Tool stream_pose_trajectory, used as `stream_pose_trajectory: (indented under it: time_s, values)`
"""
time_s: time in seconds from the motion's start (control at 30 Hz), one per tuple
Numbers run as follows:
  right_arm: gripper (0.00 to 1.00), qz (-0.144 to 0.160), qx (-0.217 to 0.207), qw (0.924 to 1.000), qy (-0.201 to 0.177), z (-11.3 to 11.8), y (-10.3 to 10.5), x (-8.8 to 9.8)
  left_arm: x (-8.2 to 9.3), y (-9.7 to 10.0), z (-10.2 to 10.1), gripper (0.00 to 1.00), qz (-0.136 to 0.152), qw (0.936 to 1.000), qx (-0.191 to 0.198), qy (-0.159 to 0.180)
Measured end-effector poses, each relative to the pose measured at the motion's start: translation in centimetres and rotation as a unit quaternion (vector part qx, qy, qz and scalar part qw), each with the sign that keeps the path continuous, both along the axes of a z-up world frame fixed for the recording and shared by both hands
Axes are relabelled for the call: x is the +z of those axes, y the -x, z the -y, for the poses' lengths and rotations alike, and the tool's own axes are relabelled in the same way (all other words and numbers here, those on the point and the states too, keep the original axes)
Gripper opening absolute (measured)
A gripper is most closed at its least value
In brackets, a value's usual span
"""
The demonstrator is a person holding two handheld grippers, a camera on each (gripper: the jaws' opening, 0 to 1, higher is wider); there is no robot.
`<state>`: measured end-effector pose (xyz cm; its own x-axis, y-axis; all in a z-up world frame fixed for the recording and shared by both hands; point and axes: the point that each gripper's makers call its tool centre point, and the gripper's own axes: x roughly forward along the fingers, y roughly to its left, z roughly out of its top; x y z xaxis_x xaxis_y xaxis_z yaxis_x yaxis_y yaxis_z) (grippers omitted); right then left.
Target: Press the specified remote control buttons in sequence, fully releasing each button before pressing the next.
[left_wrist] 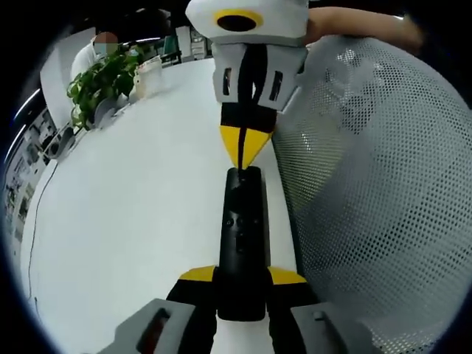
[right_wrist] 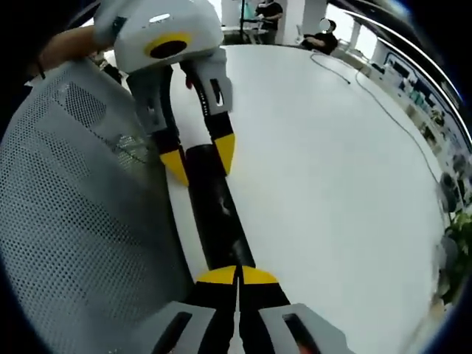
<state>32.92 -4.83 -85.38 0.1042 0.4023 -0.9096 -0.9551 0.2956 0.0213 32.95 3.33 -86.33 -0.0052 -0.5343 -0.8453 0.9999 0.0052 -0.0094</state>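
Left gripper (left_wrist: 242, 284) clamped the slim black remote control (left_wrist: 242, 232) lengthwise; right gripper (right_wrist: 237, 279), tips closed together, touched its far end. White worktop (left_wrist: 133, 214) lay open leftward; mesh chair (left_wrist: 376, 184) crowded rightward.

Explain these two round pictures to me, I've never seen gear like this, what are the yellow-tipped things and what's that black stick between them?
These are two handheld grippers, each carried by a person and each with a fisheye camera looking along its own jaws. In the left gripper view, the left gripper rises from the bottom, clamped on one end of a black remote control. The right gripper comes in from the top, its yellow tips closed together at the remote's far end. The right gripper view shows the same scene from the other side. The remote is over a white table. Beside it is a grey mesh surface, perhaps a chair back. A potted plant stands at the table's far edge.
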Motion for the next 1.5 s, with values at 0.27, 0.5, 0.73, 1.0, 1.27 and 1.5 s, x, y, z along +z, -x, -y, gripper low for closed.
stream_pose_trajectory:
  time_s: [0.27,0.5,0.73,1.0,1.27,1.5]
  values:
    - [0.00,-0.001,0.006,1.0000,0.001,0.0,0.2,0.0,-0.1,0.0,-0.1,0.25,-0.005,0.9997,-0.006,-0.022]
    - [0.00,-0.006,0.006,0.9999,-0.011,-0.4,0.3,0.1,-0.1,0.0,-0.1,0.25,-0.002,0.9999,0.006,-0.013]
    - [0.00,-0.004,0.009,0.9999,-0.006,-0.3,0.3,0.1,0.0,0.0,-0.1,0.25,-0.001,1.0000,0.004,-0.003]
    - [0.00,-0.016,-0.023,0.9993,-0.025,-0.2,0.1,0.0,0.0,0.0,-0.2,0.25,-0.003,1.0000,0.002,0.004]
    - [0.00,-0.012,-0.014,0.9996,-0.023,-0.3,0.2,0.1,0.0,0.0,-0.2,0.25,-0.002,1.0000,-0.001,0.008]
    - [0.00,0.004,-0.001,0.9994,-0.036,-1.4,-0.1,0.6,0.0,0.1,-0.2,0.25,-0.004,0.9999,0.002,0.011]
